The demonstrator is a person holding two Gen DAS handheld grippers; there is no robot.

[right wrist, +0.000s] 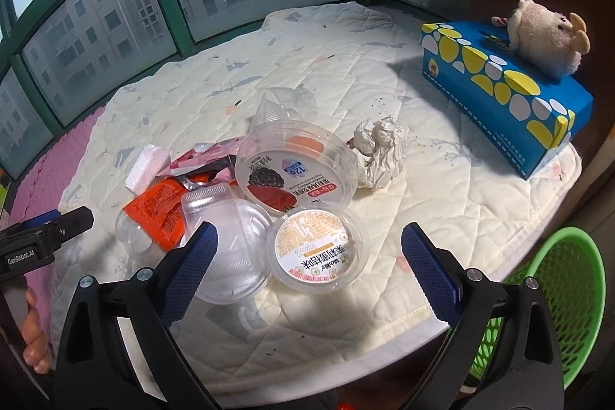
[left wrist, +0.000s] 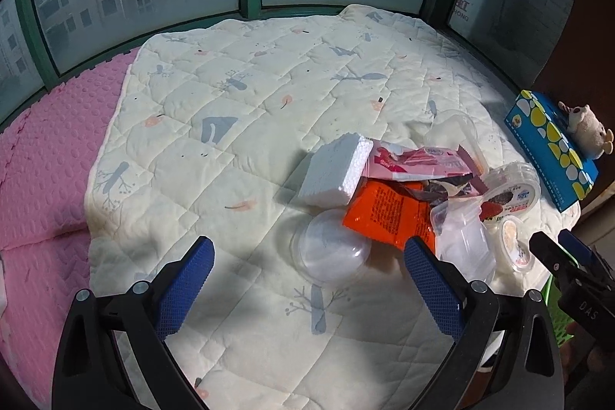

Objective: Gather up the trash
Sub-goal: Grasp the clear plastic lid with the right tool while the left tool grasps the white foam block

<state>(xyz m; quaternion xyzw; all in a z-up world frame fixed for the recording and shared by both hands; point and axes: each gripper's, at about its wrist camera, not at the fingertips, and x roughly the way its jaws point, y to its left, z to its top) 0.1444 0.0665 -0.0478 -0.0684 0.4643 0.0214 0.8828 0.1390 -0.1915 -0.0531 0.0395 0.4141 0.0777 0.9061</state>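
The right claw, jaws apart and empty, hangs just before the small lidded cup, nearer than the left claw, also spread wide.

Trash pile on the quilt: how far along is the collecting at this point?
Nothing looks collected yet. The green basket shows no trash in the part in view. Both tongs, left and right, are open and empty. Still left on the quilt: foam block, orange wrapper, small labelled cup, crumpled tissue, clear lids.
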